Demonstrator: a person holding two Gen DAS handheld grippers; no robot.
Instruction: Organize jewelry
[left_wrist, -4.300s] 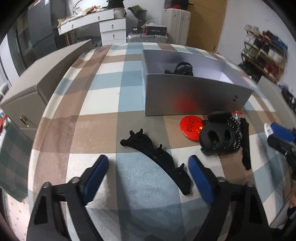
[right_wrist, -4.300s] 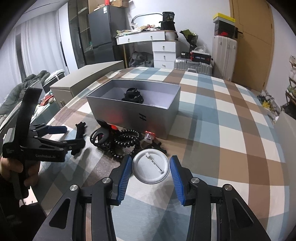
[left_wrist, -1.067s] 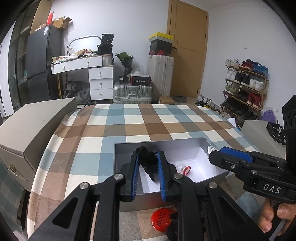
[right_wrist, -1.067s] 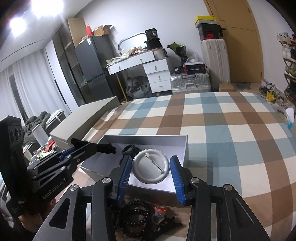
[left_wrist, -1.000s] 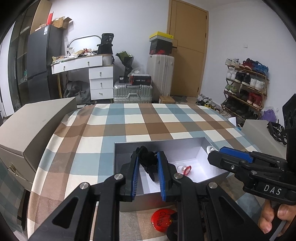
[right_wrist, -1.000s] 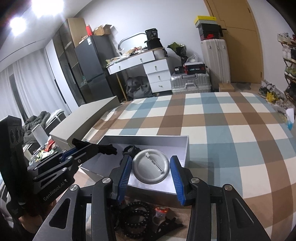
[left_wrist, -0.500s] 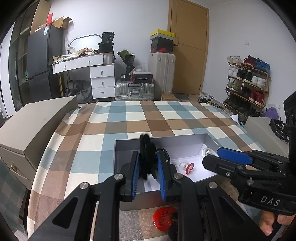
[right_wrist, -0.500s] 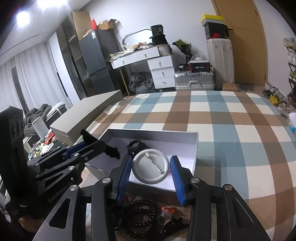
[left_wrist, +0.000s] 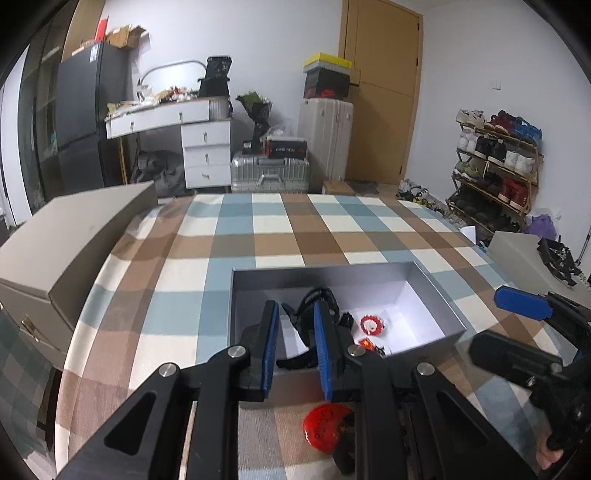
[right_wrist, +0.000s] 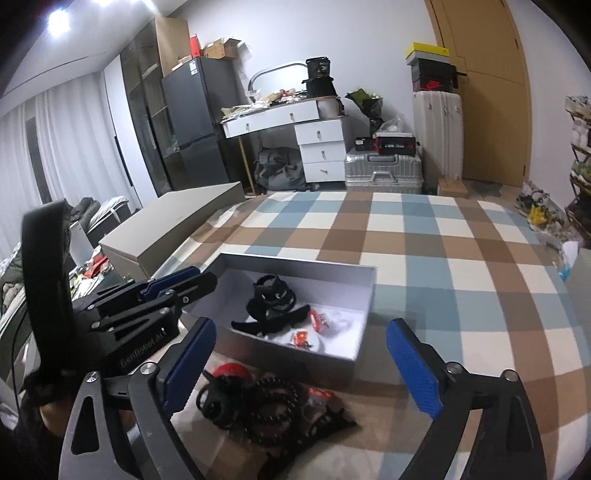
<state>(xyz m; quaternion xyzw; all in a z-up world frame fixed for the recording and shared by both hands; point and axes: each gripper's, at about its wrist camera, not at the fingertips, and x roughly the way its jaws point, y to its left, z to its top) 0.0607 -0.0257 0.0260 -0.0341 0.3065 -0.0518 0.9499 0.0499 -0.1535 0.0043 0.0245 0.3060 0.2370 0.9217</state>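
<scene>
Both grippers hang over the grey box (right_wrist: 364, 295) on the checked cloth (right_wrist: 461, 258). The right gripper (right_wrist: 301, 354) is opening, nothing between its pads; the left gripper (left_wrist: 294, 345) is opening too, its gap narrow and empty. A black clip (right_wrist: 275, 319) lies inside the box (beside small red pieces).

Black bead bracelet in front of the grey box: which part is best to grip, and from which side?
Probably its far arc, toward the grey box, pinched from straight above. The black bead bracelet lies flat in coils on the tablecloth, and a black hair claw crowds its left side.
</scene>
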